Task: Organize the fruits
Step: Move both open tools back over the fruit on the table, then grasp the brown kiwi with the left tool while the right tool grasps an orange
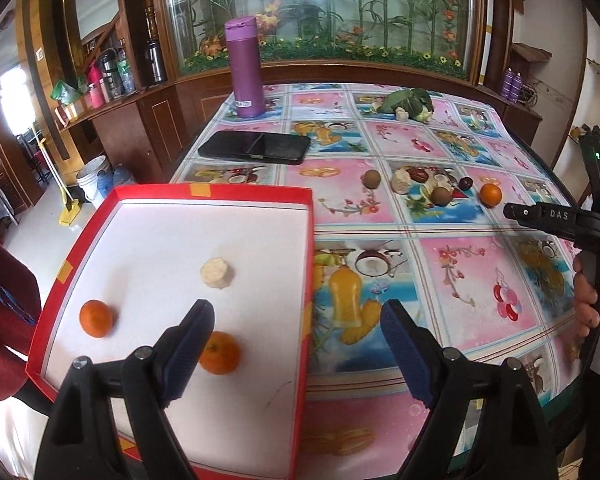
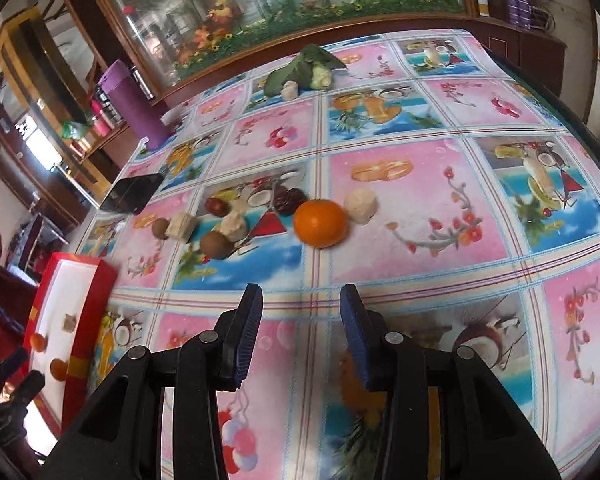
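Left wrist view: the red tray holds two oranges and one pale chunk — the left gripper hangs above, spread, empty. Right wrist view: one orange lies on the tablecloth — the right gripper is parted, grasping nothing.

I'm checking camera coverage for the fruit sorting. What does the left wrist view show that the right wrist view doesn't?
Only the left wrist view: the open left gripper close up and the right gripper's black body at the right edge.

Only the right wrist view: the right gripper, open and empty, and a pale chunk beside the loose orange.

Both: the red tray holding two oranges, the purple bottle, the phone.
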A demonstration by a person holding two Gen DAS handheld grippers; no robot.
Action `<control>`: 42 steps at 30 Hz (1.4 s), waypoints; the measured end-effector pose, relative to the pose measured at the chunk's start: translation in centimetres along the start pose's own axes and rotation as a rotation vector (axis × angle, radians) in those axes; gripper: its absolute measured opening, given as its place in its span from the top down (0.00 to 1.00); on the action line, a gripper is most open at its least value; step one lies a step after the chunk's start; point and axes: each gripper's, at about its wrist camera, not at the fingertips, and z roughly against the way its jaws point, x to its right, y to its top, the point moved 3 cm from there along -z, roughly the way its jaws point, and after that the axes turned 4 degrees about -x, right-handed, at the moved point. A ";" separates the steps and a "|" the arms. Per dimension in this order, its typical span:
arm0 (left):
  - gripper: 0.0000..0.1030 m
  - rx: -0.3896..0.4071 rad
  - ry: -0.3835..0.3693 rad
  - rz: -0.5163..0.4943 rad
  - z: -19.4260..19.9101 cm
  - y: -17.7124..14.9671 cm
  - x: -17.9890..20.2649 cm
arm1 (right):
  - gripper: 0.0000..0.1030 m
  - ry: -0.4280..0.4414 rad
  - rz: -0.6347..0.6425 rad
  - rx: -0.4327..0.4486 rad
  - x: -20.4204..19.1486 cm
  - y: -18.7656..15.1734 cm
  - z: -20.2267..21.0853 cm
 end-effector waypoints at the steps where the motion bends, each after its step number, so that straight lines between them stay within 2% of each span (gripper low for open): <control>1: 0.16 -0.001 -0.006 -0.007 0.0 0.1 0.5 | 0.60 -0.001 0.001 0.004 0.2 0.4 -0.1; 4: 0.15 -0.006 -0.025 -0.028 -0.1 0.3 1.8 | 0.51 -0.002 -0.011 0.019 0.5 1.3 -0.7; 11: 0.15 -0.030 -0.054 -0.065 -1.0 1.2 4.2 | 0.52 -0.036 -0.011 0.011 0.4 2.7 -3.3; 12: 0.15 -0.031 -0.058 -0.070 -1.1 1.5 4.6 | 0.52 -0.045 -0.001 0.007 0.2 2.8 -3.6; 16: 0.15 -0.024 -0.060 -0.104 -2.2 2.9 6.4 | 0.66 -0.067 0.028 0.012 0.1 2.8 -4.0; 20: 0.15 -0.026 -0.115 -0.129 -4.3 4.8 8.3 | 0.67 -0.035 0.020 0.006 0.6 2.9 -3.8; 23: 0.15 -0.023 -0.168 -0.139 -6.0 6.1 9.8 | 0.67 0.016 -0.041 0.020 1.9 3.5 -2.9; 26: 0.16 -0.028 -0.199 -0.152 -7.8 7.5 11.2 | 0.67 0.026 -0.112 0.052 3.6 4.1 -2.1; 31: 0.32 -0.075 -0.215 -0.185 -10.7 8.7 13.5 | 0.67 0.060 -0.233 0.089 6.2 4.8 -0.8; 33: 0.34 -0.085 -0.211 -0.189 -11.5 9.0 14.1 | 0.67 0.076 -0.263 0.092 6.8 5.0 -0.5; 36: 0.37 -0.075 -0.212 -0.197 -12.2 9.4 14.6 | 0.67 0.102 -0.280 0.087 6.9 5.0 -0.4; 40: 0.50 -0.102 -0.216 -0.209 -13.2 9.4 15.1 | 0.67 0.117 -0.273 0.085 6.5 5.0 -0.4; 42: 0.52 -0.108 -0.215 -0.211 -13.7 9.3 15.3 | 0.67 0.120 -0.270 0.087 6.3 5.0 -0.3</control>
